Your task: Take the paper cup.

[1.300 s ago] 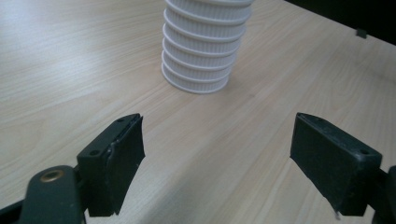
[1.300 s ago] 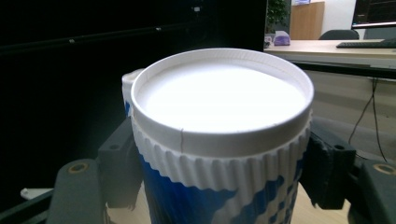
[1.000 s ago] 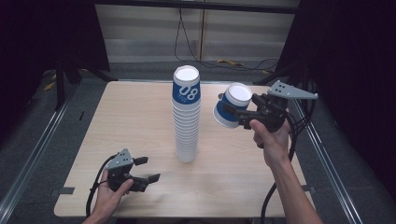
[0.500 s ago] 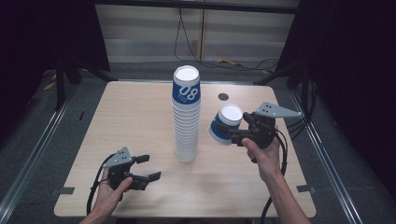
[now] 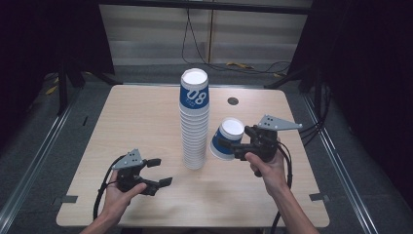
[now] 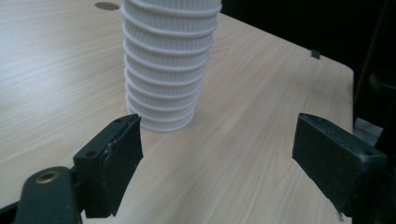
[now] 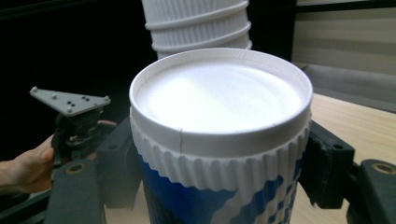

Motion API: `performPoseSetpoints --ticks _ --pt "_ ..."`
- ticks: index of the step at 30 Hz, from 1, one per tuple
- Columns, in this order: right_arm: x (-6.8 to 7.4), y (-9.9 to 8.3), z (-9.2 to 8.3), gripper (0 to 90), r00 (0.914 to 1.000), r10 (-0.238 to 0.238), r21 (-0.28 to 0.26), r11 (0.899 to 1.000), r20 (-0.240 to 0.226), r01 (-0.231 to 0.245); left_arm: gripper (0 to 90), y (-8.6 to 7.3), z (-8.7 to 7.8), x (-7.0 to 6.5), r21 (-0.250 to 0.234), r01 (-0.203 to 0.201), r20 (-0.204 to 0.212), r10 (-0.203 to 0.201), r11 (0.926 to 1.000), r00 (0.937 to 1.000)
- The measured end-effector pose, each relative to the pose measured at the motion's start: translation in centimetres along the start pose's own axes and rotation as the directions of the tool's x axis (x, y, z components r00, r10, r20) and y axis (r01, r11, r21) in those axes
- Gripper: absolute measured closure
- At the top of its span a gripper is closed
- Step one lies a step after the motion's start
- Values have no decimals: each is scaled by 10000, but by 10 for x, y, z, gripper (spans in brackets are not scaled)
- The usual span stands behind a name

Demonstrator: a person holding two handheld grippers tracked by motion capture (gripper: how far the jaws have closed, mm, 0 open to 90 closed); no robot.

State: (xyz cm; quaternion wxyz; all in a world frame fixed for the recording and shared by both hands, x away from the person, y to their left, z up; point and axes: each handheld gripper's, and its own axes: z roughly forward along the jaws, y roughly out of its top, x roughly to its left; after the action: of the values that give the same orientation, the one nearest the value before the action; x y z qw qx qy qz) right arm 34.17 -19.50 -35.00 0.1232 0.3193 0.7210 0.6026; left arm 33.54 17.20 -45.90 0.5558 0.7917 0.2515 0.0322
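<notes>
1. High view: the right tongs [image 5: 233,147] grip a single cup [image 5: 227,139], blue and white, held upside down with its white base up and tipped a little toward the stack [image 5: 194,119].
2. The cup sits just to the right of the stack, near its lower half, above the counter [image 5: 146,122]; whether it touches the counter cannot be told from here.
3. The stack is a tall column of upturned cups standing upright near the middle of the counter, its top cup blue with white figures on the side.
4. The left tongs [image 5: 157,171] lie low over the front left part of the counter, held in the left hand [image 5: 121,191], with their jaws spread apart and nothing between them. They are well apart from the stack.
5. Left gripper view: the two black jaws stand wide, with bare wood between them, and the ribbed white foot of the stack [image 6: 166,65] stands on the counter beyond them.
6. Right gripper view: the jaws press on both sides of the cup [image 7: 219,140] just below its ribbed white band, the blue print showing beneath. The stack [image 7: 198,23] rises right behind the cup, and the left hand [image 7: 25,163] with its tongs shows farther off at the left.
7. A small dark round hole [image 5: 233,101] lies in the counter behind the cup.
</notes>
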Motion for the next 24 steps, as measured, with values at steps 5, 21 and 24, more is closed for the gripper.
performPoseSetpoints --ticks 5,21,24 --pt "1 -7 5 268 9998 0 134 9999 -213 3 158 16 8 -6 -93 -270 219 272 9996 9994" --pt "3 -34 21 269 9944 314 586 9980 -1006 -256 157 41 41 -27 -345 -792 1270 830 9963 9884" --pt "5 -38 24 269 9927 245 460 9988 -1184 -191 161 40 43 -30 -221 -938 1427 960 9953 9851"
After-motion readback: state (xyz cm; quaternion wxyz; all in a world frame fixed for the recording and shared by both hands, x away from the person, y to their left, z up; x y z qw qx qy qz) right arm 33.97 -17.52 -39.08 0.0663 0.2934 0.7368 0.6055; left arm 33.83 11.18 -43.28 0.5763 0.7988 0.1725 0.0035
